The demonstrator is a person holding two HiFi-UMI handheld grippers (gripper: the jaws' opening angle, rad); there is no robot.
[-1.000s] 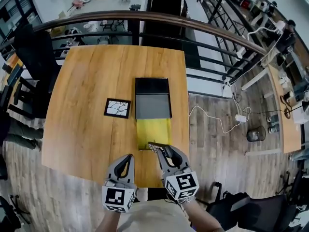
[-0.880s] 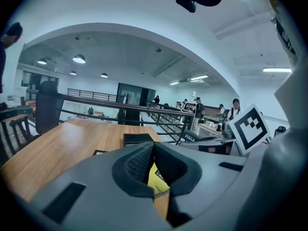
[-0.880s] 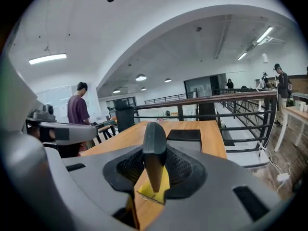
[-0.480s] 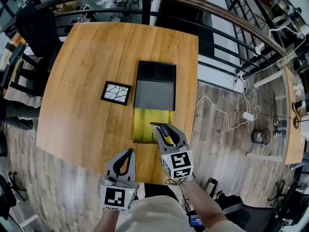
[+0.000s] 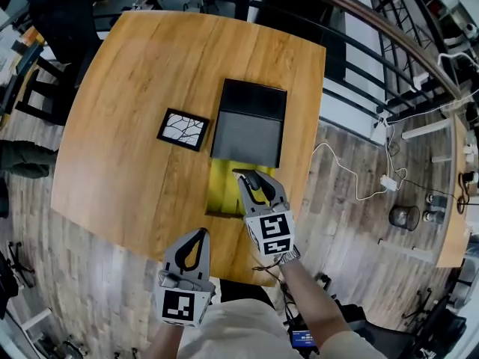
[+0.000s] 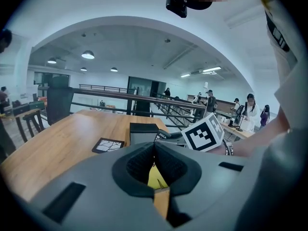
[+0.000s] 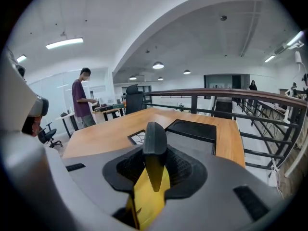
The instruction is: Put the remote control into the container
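The right tool (image 5: 250, 179) is clenched on the dark remote control (image 7: 155, 146), which stands upright between its jaws. It is above a yellow sheet (image 5: 222, 191), just short of the black container (image 5: 249, 129) on the table (image 5: 135, 88). The left tool (image 5: 199, 238) is closed on nothing at the table's near edge.

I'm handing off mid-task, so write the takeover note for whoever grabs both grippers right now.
Right gripper: shut on the remote control, over the yellow mat, just short of the container.
Left gripper: shut, empty, off to the left and nearer the person.
Done: the remote control is gripped.
Left: carry it forward over the open container, lower it in, open the jaws.
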